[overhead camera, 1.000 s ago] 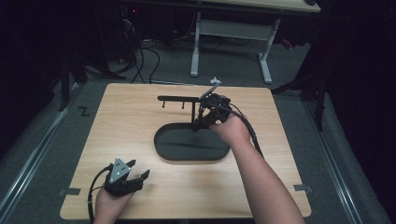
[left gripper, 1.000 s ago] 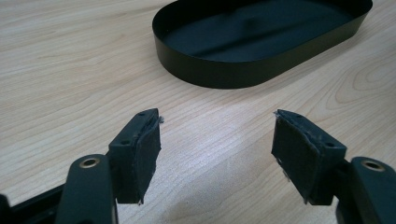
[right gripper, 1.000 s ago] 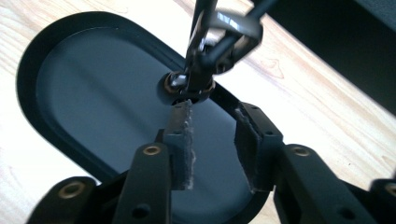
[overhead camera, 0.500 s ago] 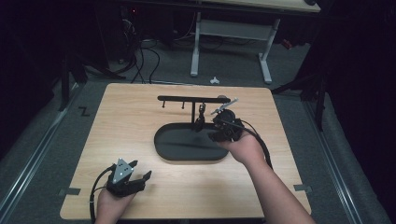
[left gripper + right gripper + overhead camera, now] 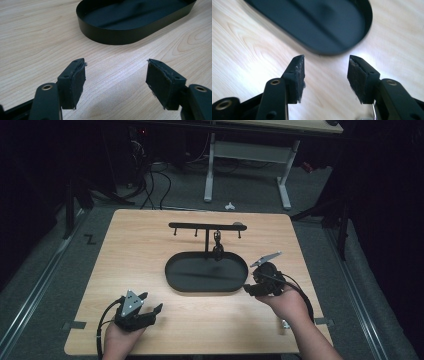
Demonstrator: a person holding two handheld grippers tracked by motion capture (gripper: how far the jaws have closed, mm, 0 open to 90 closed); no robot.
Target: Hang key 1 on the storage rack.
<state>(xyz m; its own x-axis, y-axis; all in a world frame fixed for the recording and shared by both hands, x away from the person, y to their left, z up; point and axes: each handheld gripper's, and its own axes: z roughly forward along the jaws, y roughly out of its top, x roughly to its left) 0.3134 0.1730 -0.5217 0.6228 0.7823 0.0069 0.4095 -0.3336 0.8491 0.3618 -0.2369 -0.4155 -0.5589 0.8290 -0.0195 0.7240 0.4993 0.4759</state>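
Overhead plus close tool views, tray (image 5: 206, 279) shared

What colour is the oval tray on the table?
Black. The oval metal tray shows best in the left gripper view.

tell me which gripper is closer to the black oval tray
Right. The right gripper sits just off the black oval tray's right end, jaws open and empty; the left gripper rests farther off, toward the table's near left corner.

So there's a light wooden table (image 5: 150, 245) with a black oval metal tray (image 5: 187, 282) in the middle, a thin black T-shaped hook rack (image 5: 207, 226) rising from it, something small and dark hanging off one hook. Right gripper (image 5: 250, 289) sits just beside the tray's right end, jaws just been opening, nothing between them. Left gripper (image 5: 150, 312) hovers near the front-left edge.
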